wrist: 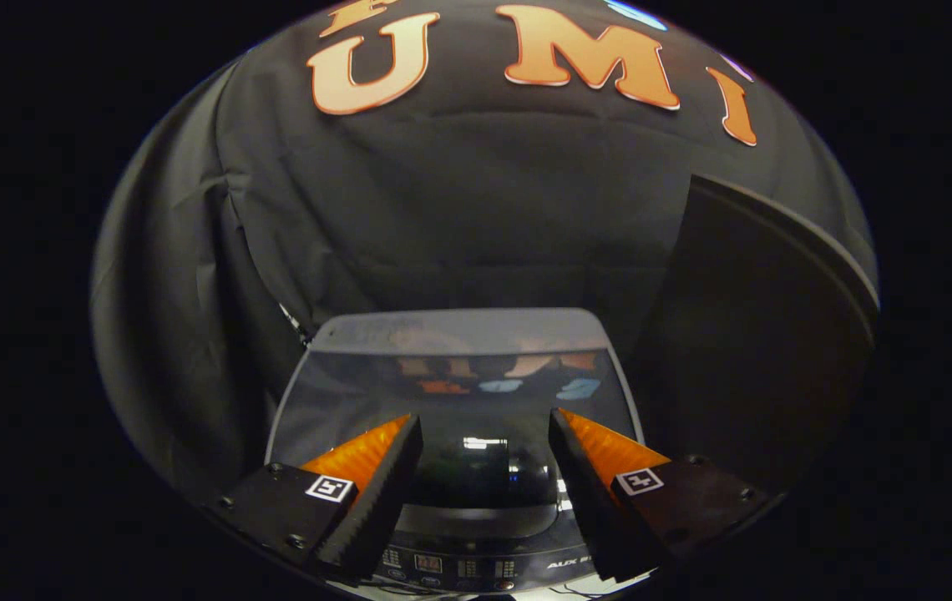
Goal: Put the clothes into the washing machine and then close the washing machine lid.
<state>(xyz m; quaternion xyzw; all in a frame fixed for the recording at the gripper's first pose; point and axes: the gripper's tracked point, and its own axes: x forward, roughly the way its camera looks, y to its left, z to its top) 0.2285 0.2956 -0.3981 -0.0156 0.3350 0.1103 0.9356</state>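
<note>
Two fingers (376, 467) of the gripper (484, 455) stood open, empty, over the washer's shut lid (451, 392) at 12 o'clock; lid judged rigid, glossy, slippery, best pressed flat.

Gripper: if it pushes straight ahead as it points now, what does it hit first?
Probably the washing machine lid, lying closed and glassy just ahead of the open, empty gripper; the black cloth wall is beyond. Depth is uncertain.

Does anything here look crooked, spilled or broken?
Nothing stands out. The grey top-loading washing machine with its dark glass lid sits square, lid down flat, its control panel nearest the camera. The gripper hangs above the lid, jaws open and empty. No clothes lie on it.
</note>
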